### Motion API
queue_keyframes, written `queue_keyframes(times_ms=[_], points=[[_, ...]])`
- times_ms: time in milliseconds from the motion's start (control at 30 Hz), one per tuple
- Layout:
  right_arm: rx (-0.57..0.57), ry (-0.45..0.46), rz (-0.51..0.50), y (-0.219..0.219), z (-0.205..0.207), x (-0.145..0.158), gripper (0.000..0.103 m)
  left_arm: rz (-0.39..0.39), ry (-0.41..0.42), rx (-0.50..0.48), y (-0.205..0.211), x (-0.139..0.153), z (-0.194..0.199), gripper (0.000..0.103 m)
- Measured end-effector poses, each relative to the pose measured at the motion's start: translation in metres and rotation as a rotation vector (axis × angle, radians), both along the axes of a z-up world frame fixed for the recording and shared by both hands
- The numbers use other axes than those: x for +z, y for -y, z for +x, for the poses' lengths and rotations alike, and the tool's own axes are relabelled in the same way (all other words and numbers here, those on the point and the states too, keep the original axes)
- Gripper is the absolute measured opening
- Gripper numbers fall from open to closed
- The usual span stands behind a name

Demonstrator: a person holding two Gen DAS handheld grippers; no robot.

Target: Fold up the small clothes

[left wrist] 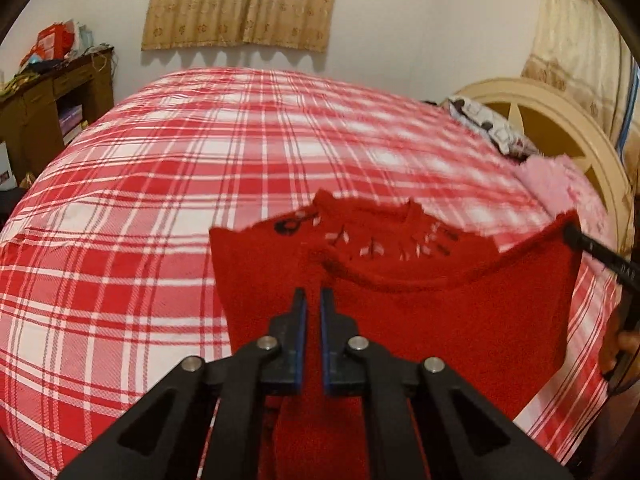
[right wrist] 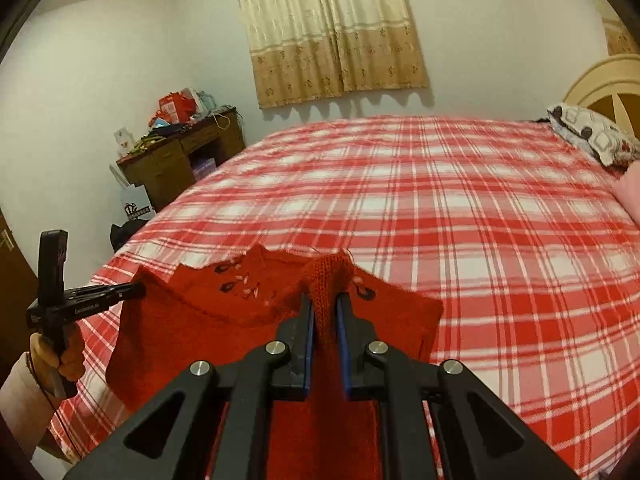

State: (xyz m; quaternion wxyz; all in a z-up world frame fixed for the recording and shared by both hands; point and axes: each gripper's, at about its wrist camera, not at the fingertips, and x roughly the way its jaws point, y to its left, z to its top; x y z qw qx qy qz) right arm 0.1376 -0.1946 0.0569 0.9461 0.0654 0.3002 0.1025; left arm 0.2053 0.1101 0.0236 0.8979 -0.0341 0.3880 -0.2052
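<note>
A red knit sweater (left wrist: 440, 312) with embroidered flowers near its neck hangs stretched between both grippers, above the near edge of the bed. My left gripper (left wrist: 312, 300) is shut with red knit in the narrow slit between its pads. In the right wrist view the left gripper (right wrist: 138, 289) pinches the sweater's (right wrist: 192, 332) left upper corner, and a person's hand (right wrist: 68, 356) holds its handle. My right gripper (right wrist: 325, 304) is shut on a bunched fold of the knit that pokes up between its fingers. In the left wrist view the right gripper (left wrist: 570, 232) bites the sweater's right upper corner.
The bed (left wrist: 160, 200) wears a red and white plaid sheet (right wrist: 480, 240). A pink cloth (left wrist: 560, 184) and a patterned pillow (right wrist: 592, 136) lie by the cream headboard (left wrist: 560, 120). A cluttered wooden desk (right wrist: 180, 160) stands at the far left by the wall.
</note>
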Motion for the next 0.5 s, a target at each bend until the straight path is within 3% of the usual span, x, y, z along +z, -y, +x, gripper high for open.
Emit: queue_keyframes(times_ms=[267,367,500], points=[[-0.029,0.024,-0.094,0.001,0.066,0.008,0.01,-0.059,-0.014,0.155,-0.012,0.021,0.065,0.006],[-0.077,0.009,-0.104,0.007,0.1,-0.009,0.01,-0.046,-0.006,0.206,-0.008,0.016,0.095,0.006],[-0.156,-0.05,-0.15,0.012,0.142,-0.056,0.01,0.05,0.015,0.272,0.008,-0.009,0.13,0.004]])
